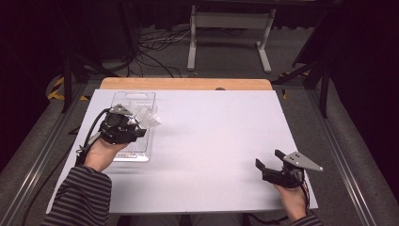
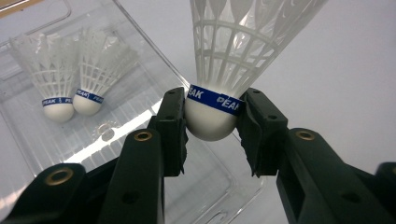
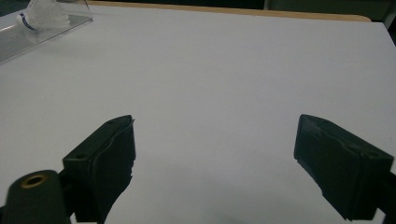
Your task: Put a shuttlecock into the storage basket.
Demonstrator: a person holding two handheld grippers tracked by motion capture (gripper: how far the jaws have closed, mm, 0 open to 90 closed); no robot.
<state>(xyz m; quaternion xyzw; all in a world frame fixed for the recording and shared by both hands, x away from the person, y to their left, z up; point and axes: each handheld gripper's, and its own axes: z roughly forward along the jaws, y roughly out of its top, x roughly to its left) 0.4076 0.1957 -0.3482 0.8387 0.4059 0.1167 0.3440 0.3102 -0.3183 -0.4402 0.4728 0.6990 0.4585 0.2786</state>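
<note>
My left gripper [image 2: 212, 122] is shut on the round white base of a white shuttlecock [image 2: 233, 51] with a blue band; its feather skirt points away from the jaws. In the high view that gripper [image 1: 136, 123] hovers over the right edge of a clear plastic tray [image 1: 123, 156], with the shuttlecock [image 1: 147, 116] sticking out toward the table's middle. Two more shuttlecocks [image 2: 51, 77] [image 2: 100, 70] lie side by side in the tray [image 2: 140, 56]. My right gripper [image 1: 269, 160] rests at the near right of the table, open, with nothing between its jaws [image 3: 215, 158].
The white table top [image 1: 211, 141] has a wooden strip [image 1: 186, 84] along its far edge. Beyond it stand a white frame [image 1: 228, 33] and cables on the floor. In the right gripper view the tray's corner [image 3: 46, 28] sits far left.
</note>
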